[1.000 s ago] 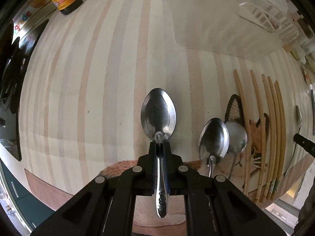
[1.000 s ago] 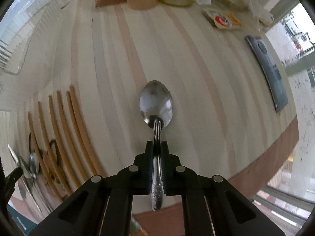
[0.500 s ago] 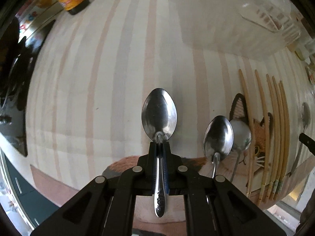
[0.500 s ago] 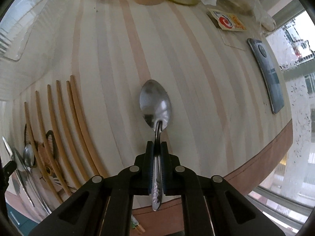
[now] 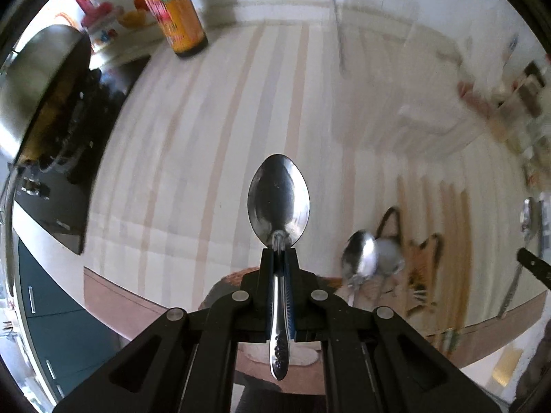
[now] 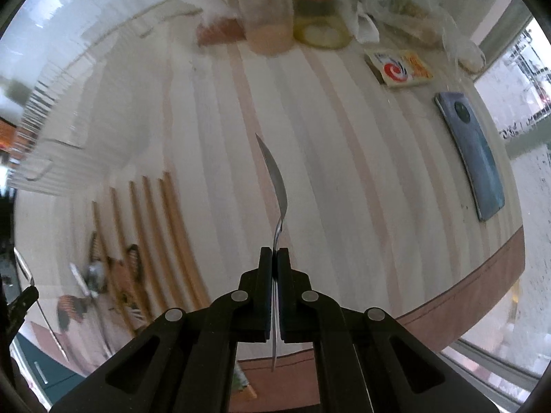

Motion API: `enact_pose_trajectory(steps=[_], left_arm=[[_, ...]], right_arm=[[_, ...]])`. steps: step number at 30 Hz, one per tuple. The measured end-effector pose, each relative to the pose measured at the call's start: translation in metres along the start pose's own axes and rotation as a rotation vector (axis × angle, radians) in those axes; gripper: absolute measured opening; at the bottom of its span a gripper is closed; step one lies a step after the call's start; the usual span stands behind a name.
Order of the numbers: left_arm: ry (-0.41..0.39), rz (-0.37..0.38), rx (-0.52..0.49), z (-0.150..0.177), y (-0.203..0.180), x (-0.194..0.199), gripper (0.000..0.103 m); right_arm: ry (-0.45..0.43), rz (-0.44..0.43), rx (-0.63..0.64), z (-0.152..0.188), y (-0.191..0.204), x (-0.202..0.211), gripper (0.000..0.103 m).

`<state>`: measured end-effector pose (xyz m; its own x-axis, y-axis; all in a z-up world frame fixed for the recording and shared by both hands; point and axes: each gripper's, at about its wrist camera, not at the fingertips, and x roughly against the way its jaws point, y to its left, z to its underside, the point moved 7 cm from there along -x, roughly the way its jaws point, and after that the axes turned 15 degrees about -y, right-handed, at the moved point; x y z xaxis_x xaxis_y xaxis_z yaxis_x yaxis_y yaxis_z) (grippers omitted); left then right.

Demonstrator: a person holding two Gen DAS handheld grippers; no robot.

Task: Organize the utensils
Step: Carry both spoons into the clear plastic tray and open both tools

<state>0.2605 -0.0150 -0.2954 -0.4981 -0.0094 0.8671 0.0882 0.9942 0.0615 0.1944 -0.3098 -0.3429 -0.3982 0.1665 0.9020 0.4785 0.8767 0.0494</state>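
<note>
Left gripper (image 5: 279,258): jaws closed on the handle of a steel spoon (image 5: 278,199), bowl facing the camera, held level above the striped table (image 5: 193,144).
Right gripper (image 6: 274,258): jaws closed on a second spoon (image 6: 275,179), seen edge-on, bowl rolled sideways, raised over the table.
On the cat-print mat (image 5: 423,268): two spoons (image 5: 360,258) lying side by side, touching.
Beyond the mat: wooden chopsticks (image 6: 165,227) in a row.
Farther back: sauce bottle (image 5: 175,17), phone (image 6: 471,158).
Progress, judged: partly done; both held spoons not yet placed.
</note>
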Motion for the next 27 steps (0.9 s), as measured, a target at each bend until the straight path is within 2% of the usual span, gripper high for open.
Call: enact_pose_trajectory(steps=[7, 10, 13, 17, 21, 27], left_arm=[[-0.169, 0.067, 0.007, -0.075, -0.012, 0.064, 0.004], [-0.211, 0.123, 0.008, -0.114, -0.025, 0.075, 0.004], [-0.217, 0.172, 0.021, -0.152, -0.038, 0.067, 0.004], [-0.146, 0.225, 0.043, -0.19, -0.059, 0.028, 0.004], [-0.041, 0.263, 0.075, -0.212, -0.067, -0.018, 0.004], [0.063, 0.285, 0.105, -0.224, -0.065, -0.068, 0.004]], right_arm=[[-0.105, -0.119, -0.002, -0.048, 0.029, 0.052, 0.002], [-0.151, -0.185, 0.007, -0.081, 0.055, 0.076, 0.002], [-0.174, -0.252, 0.025, -0.114, 0.089, 0.085, 0.002], [-0.186, -0.282, 0.079, -0.158, 0.129, 0.074, 0.002], [-0.123, -0.312, 0.076, -0.189, 0.164, 0.035, 0.002], [-0.033, -0.309, 0.088, -0.207, 0.192, -0.021, 0.002]])
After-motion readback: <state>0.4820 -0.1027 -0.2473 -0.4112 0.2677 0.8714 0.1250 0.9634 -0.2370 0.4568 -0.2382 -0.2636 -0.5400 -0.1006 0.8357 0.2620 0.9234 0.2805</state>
